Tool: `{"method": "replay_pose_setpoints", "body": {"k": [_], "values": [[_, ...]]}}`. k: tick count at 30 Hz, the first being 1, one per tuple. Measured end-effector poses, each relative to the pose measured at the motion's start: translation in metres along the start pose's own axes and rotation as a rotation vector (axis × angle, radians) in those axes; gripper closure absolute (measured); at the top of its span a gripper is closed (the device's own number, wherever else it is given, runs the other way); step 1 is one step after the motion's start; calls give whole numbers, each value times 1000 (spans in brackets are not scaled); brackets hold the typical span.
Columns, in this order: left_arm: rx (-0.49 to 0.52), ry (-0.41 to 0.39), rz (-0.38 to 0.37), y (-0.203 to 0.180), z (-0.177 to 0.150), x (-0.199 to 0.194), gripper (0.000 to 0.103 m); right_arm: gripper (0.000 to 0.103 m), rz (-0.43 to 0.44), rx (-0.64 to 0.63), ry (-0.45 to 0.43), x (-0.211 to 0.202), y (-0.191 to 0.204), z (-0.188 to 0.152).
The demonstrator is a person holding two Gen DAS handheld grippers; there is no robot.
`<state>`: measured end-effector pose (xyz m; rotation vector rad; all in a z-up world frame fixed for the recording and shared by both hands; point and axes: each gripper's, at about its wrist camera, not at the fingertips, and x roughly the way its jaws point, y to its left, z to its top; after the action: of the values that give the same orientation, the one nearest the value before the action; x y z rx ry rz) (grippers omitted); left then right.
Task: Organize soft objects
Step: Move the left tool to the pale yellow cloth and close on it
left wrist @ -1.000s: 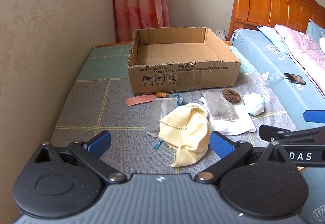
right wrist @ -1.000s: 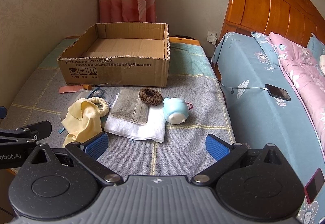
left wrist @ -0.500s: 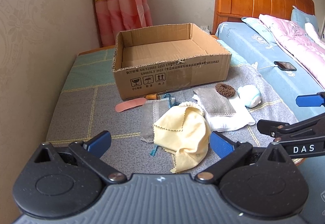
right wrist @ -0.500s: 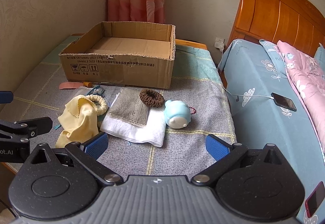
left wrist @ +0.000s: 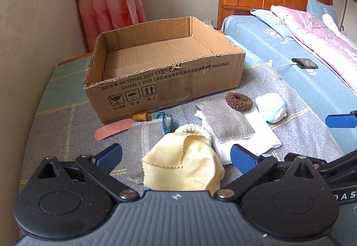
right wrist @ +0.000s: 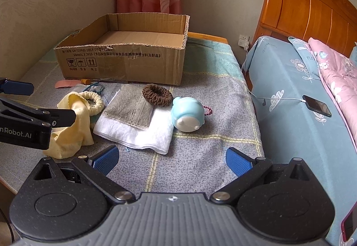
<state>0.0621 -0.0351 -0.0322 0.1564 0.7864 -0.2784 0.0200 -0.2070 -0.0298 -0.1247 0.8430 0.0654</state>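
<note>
- Left hand-held gripper point(left wrist: 176, 158): released, blue pads spread wide, nothing between them. Hovers over the near edge of the worktop point(left wrist: 55, 134).
- Yellow cloth point(left wrist: 183, 165): crumpled, directly ahead at 12 o'clock between the spread pads, not visibly touched by either. No clear long axis; bulk runs roughly front to back. Judged the left side's nearest pick.
- Cream scrunchie point(left wrist: 194, 130): just beyond the cloth at 12 o'clock, partly covered by it.
- Cardboard box point(left wrist: 165, 83): farther at 12 o'clock, open-topped, nothing seen inside; judged the destination.
- Grey pouch point(right wrist: 133, 107): lying on the white towel point(right wrist: 138, 134), long axis toward the box, at 11 o'clock from the right side.
- Brown scrunchie point(right wrist: 157, 94): touching the pouch's far corner.
- Blue plush toy point(right wrist: 188, 115): on its side at 12 o'clock, just beside the towel.
- Right hand-held gripper point(right wrist: 171, 160): released, empty, nearer the toy and towel than the left.
- Left view alone: a second grey pouch point(left wrist: 145, 134) under the cloth.
- Right view alone: dark red bead loop point(right wrist: 207, 110) behind the toy.
</note>
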Motion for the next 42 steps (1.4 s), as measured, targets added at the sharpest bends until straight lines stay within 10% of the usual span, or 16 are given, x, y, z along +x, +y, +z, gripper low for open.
{"method": "replay_pose_setpoints", "body": {"k": [25,42], "values": [[-131,102,15,63,-57,13,0,0,33,7,44,18,2,-9],[11,7,-33,55,-70,-25,1,0,79,-62,42,30,5,-26]]}}
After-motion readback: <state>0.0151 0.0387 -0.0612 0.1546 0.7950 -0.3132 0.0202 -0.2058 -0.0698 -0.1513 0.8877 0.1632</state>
